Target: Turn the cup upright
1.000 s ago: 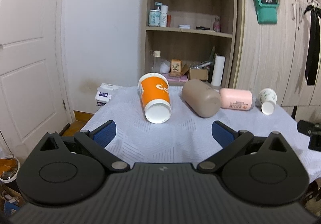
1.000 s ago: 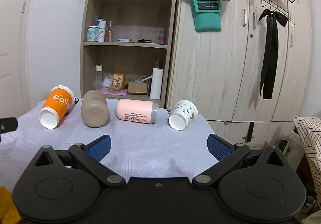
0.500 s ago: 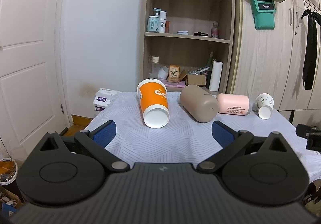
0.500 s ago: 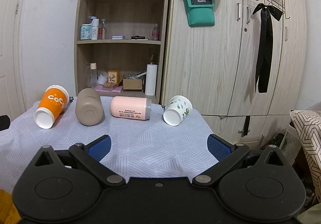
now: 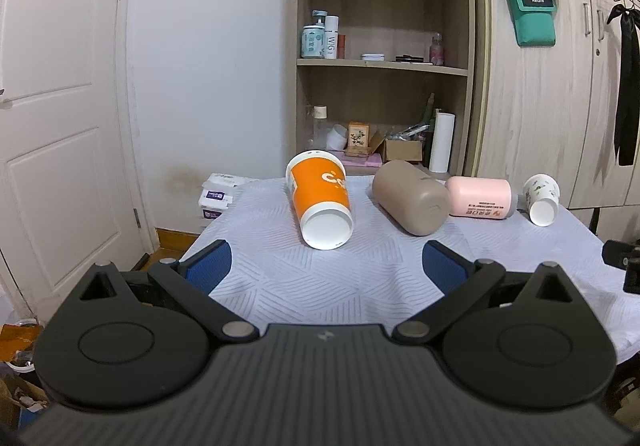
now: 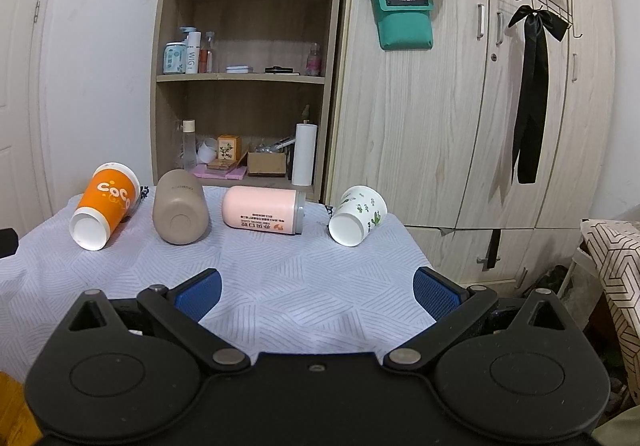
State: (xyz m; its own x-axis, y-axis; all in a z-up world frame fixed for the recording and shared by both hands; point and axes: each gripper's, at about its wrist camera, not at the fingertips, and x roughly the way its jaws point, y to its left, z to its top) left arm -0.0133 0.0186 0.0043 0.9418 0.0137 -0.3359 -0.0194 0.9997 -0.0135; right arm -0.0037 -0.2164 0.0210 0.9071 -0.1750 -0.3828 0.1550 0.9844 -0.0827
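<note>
Four vessels lie on their sides in a row on a table with a white cloth. From left: an orange paper cup, a tan bottle, a pink bottle and a small white cup with green print. My left gripper is open and empty, in front of the orange cup. My right gripper is open and empty, in front of the pink bottle and the white cup.
A wooden shelf unit with bottles and boxes stands behind the table. A wardrobe stands to the right with a black ribbon hanging on it. A white door is on the left. Tissue packs lie at the table's far left corner.
Both wrist views have tilted slightly upward and pulled back a little, so the cups sit lower in frame. The vessels have not moved. Both grippers stay open.
</note>
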